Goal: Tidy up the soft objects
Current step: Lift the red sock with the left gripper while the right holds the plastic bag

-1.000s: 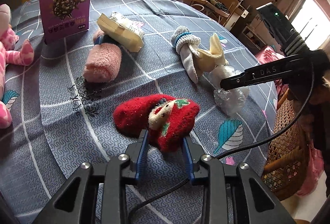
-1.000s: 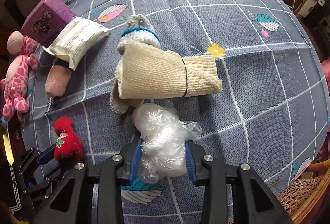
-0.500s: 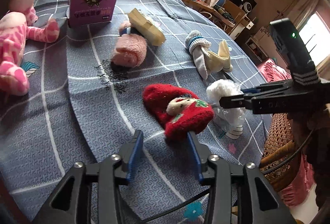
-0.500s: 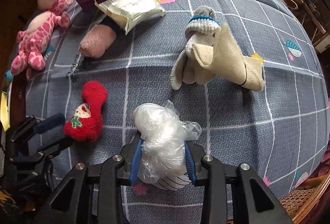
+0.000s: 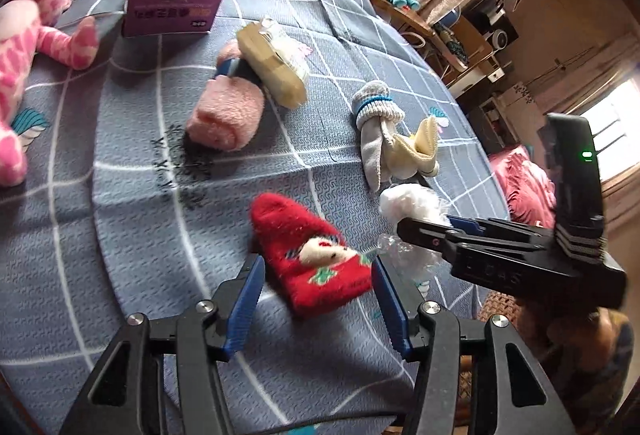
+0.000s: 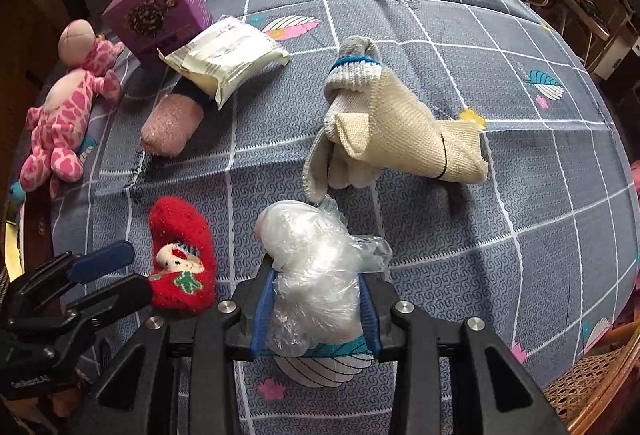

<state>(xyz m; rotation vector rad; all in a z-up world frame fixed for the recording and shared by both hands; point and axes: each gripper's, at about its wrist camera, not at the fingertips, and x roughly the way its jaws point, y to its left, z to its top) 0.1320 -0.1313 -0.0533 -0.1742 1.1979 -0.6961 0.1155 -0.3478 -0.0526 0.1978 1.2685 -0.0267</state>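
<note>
- The fuzzy red sock with a small white doll face and green trim (image 5: 316, 263) lies flat on the grey-blue checked tablecloth (image 5: 132, 235), its open cuff end between the blue pads of the left gripper (image 5: 318, 289); the jaws have just been opening and stand moderately wide, with a gap on each side of the sock, so nothing is gripped
- The right gripper (image 6: 316, 309) has its jaws drawn narrow and clamped on a crumpled clear plastic bag with white filling (image 6: 316, 267); the bag bulges out ahead of the pads, and what the white filling is cannot be told
- Seen from the right wrist, the red sock sits just to the left of the right jaws, close beside the bag
- Ahead of the right jaws lie a grey knitted sock with a blue band (image 6: 352, 75) and a cream woven cloth roll (image 6: 424, 139), touching one another
- Further ahead and to the left: a rolled pink fluffy sock (image 6: 170, 127), a cream wrapped packet (image 6: 224, 57) leaning over its far end, a purple printed carton (image 6: 160, 15), and a pink spotted plush toy (image 6: 64, 107) near the cloth's edge
</note>
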